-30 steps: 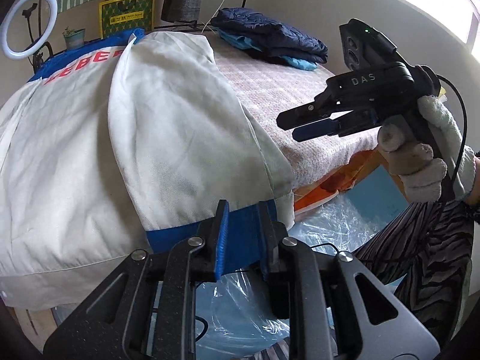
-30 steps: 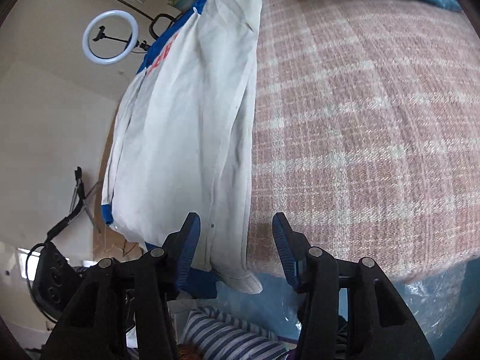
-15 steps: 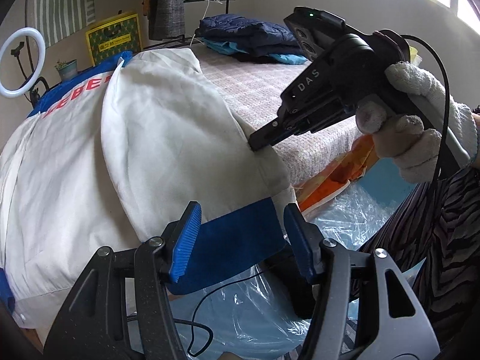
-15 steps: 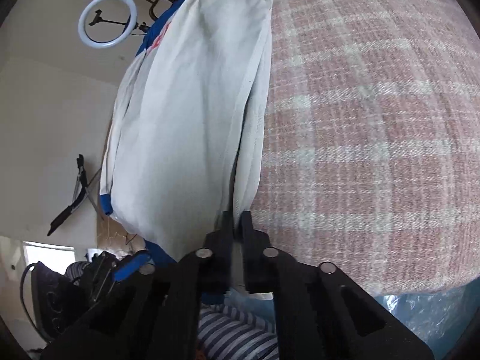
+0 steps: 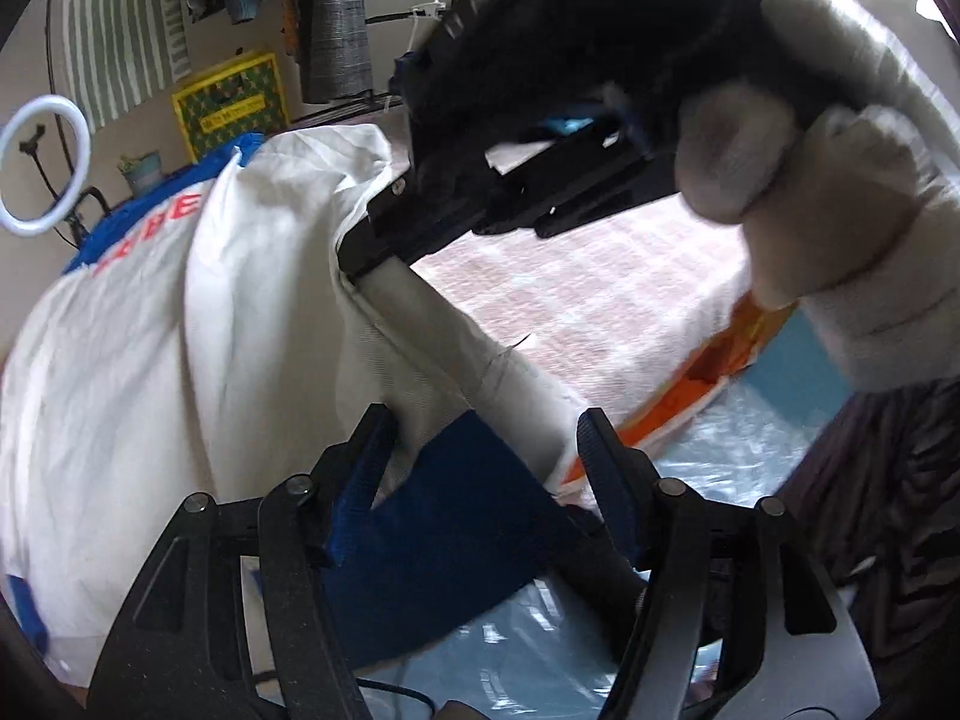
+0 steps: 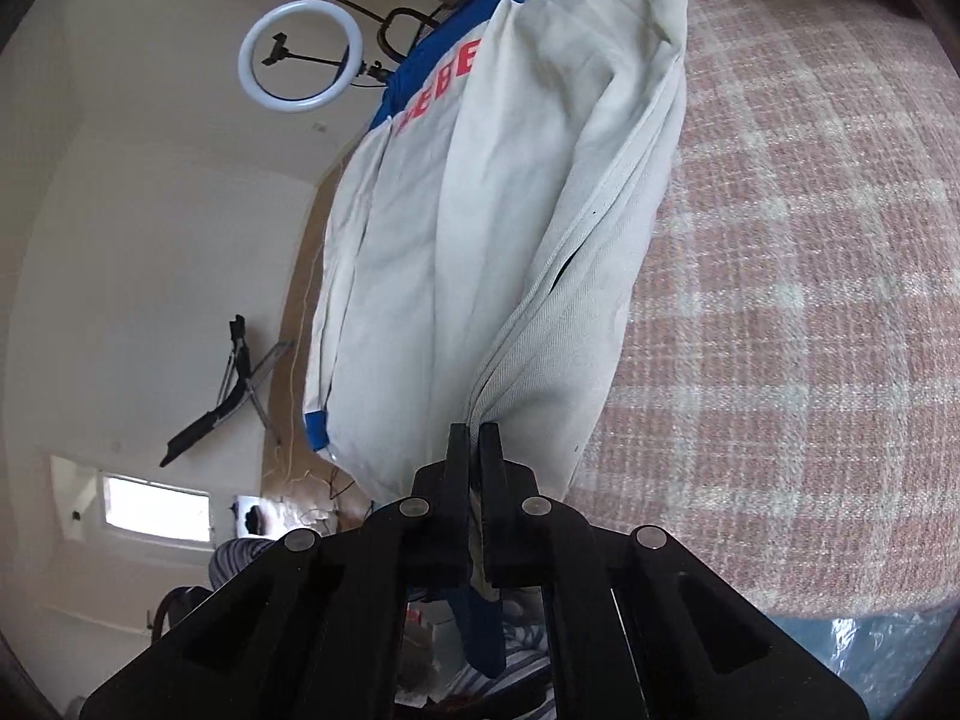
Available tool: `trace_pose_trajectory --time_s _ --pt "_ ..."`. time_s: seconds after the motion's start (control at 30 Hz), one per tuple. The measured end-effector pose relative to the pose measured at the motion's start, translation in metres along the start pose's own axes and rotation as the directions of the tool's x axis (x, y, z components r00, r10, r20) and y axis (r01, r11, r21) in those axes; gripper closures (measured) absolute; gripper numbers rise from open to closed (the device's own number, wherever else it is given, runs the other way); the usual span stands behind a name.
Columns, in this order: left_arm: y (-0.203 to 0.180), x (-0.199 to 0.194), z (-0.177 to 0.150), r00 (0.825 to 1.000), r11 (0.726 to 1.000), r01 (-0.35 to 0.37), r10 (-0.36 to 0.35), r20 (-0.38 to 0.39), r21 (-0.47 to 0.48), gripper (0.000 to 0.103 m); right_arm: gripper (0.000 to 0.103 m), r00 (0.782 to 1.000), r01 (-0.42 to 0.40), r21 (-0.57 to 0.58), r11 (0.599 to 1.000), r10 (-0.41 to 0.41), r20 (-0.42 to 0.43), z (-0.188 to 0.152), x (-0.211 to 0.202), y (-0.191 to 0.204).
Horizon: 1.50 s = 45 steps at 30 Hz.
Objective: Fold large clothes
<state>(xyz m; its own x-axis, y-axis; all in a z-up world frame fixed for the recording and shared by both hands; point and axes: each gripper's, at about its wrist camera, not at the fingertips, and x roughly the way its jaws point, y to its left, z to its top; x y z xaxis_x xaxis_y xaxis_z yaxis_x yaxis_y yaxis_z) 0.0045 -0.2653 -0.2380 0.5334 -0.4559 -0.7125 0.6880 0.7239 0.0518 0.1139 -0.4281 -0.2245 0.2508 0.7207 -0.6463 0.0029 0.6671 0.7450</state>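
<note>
— While the right gripper (image 6: 474, 450) pinches the seam edge of the white garment (image 6: 498, 228), where does the cloth lie from it?

— It runs straight away from the tips, lying lengthwise on the checked bedspread (image 6: 780, 240) along that cover's left edge. The black jaws are pressed together with a fold of the pale fabric caught between them, drawn up into a taut ridge.

— And the left gripper (image 5: 480, 450)?

— Its jaws stand wide and have just been opening. The garment's blue cuff (image 5: 456, 516) hangs between the ribbed blue pads, but I cannot tell whether it touches them. It sits at the near corner of the bedspread, where the cloth drapes over the side.

— Materials?

— The garment is a plain woven cotton, off-white, softly creased, with blue trim and red letters (image 6: 441, 84) toward the bedspread's far end. The bedspread is a coarse pink-and-cream weave. A knitted white glove (image 5: 840, 192) covers the hand on the right gripper.
</note>
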Motion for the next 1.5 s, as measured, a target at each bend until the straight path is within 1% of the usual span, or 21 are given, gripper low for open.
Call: trace_pose_trajectory --time_s 0.03,0.07,0.13,0.17,0.3,0.37,0.43,0.5,0.57,0.63,0.73,0.83,0.9,0.93,0.97,1.0,1.03,1.1,1.23,1.37,1.5 --pt "0.000 0.005 0.000 1.000 1.000 -0.015 0.015 -0.010 0.010 0.038 0.101 1.000 0.005 -0.007 1.000 -0.005 -0.003 0.001 0.002 0.002" --pt "0.001 0.010 -0.001 0.999 1.000 -0.025 0.025 -0.023 0.012 0.053 0.101 1.000 0.010 -0.013 1.000 -0.010 -0.008 0.001 0.005 0.004" --pt "0.009 0.021 -0.001 0.999 0.999 -0.025 0.024 -0.049 -0.032 0.075 0.101 1.000 0.008 -0.007 1.000 -0.008 -0.021 0.002 0.008 -0.001" --pt "0.014 0.025 -0.003 0.998 0.998 -0.005 0.002 -0.055 -0.064 0.082 0.101 1.000 0.006 0.001 1.000 -0.006 -0.028 0.002 0.008 -0.005" --pt "0.032 0.025 -0.006 0.996 0.986 0.070 -0.077 -0.041 -0.152 0.091 0.100 1.000 -0.001 0.010 1.000 0.001 -0.026 0.006 0.001 -0.017" --pt "0.041 0.022 -0.005 0.994 0.978 0.098 -0.107 -0.038 -0.185 0.093 0.099 0.999 0.048 -0.030 0.998 -0.048 0.006 0.010 -0.008 -0.017" --pt "0.047 0.018 -0.004 0.992 0.970 0.114 -0.123 -0.029 -0.215 0.093 0.085 0.995 0.096 -0.061 0.993 -0.095 0.029 0.019 -0.015 -0.019" --pt "0.052 0.013 -0.003 0.990 0.961 0.128 -0.137 -0.019 -0.244 0.093 0.053 0.990 0.128 -0.059 0.990 -0.124 0.061 0.032 -0.024 -0.026" --pt "0.057 0.007 -0.002 0.988 0.950 0.146 -0.153 -0.005 -0.276 0.094 0.048 0.978 0.181 -0.043 0.982 -0.176 0.108 0.051 -0.032 -0.037" --pt "0.063 0.002 -0.002 0.985 0.937 0.164 -0.170 0.007 -0.309 0.094 0.048 0.969 0.203 0.007 0.979 -0.202 0.143 0.073 -0.036 -0.053" --pt "0.069 -0.001 -0.003 0.981 0.919 0.187 -0.192 0.019 -0.347 0.094 0.048 0.973 0.151 0.113 0.982 -0.167 0.156 0.106 -0.032 -0.081" --pt "0.072 -0.003 -0.004 0.977 0.907 0.207 -0.212 0.025 -0.366 0.094 0.048 0.964 0.177 0.180 0.968 -0.208 0.168 0.131 -0.019 -0.099" --pt "0.072 -0.006 -0.003 0.974 0.899 0.220 -0.225 0.031 -0.379 0.094 0.049 0.962 0.149 0.224 0.963 -0.194 0.192 0.142 -0.013 -0.108" --pt "0.073 -0.007 -0.003 0.972 0.894 0.227 -0.232 0.035 -0.386 0.094 0.053 0.964 0.118 0.254 0.960 -0.172 0.204 0.147 -0.009 -0.113" --pt "0.074 -0.008 -0.003 0.971 0.889 0.233 -0.238 0.037 -0.393 0.094 0.067 0.966 0.088 0.276 0.957 -0.149 0.211 0.151 -0.005 -0.117" --pt "0.075 -0.009 -0.003 0.969 0.883 0.240 -0.244 0.041 -0.403 0.094 0.093 0.968 0.074 0.293 0.953 -0.139 0.209 0.155 0.001 -0.118" --pt "0.077 -0.010 -0.003 0.967 0.879 0.246 -0.250 0.043 -0.409 0.094 0.098 0.968 0.078 0.302 0.950 -0.145 0.206 0.158 0.008 -0.114" --pt "0.079 -0.012 -0.005 0.964 0.870 0.259 -0.263 0.050 -0.420 0.094 0.098 0.956 0.120 0.294 0.948 -0.190 0.224 0.160 0.013 -0.098" --pt "0.088 -0.020 -0.010 0.953 0.838 0.297 -0.292 0.084 -0.457 0.094 0.099 0.921 0.246 0.151 0.957 -0.280 0.270 0.167 0.007 -0.040" --pt "0.097 -0.031 -0.014 0.951 0.828 0.306 -0.288 0.112 -0.469 0.094 0.099 0.878 0.367 0.023 0.930 -0.354 0.322 0.168 0.002 0.013" --pt "0.107 -0.043 -0.023 0.952 0.816 0.303 -0.280 0.124 -0.491 0.094 0.099 0.862 0.427 -0.052 0.903 -0.389 0.324 0.169 0.014 0.056"
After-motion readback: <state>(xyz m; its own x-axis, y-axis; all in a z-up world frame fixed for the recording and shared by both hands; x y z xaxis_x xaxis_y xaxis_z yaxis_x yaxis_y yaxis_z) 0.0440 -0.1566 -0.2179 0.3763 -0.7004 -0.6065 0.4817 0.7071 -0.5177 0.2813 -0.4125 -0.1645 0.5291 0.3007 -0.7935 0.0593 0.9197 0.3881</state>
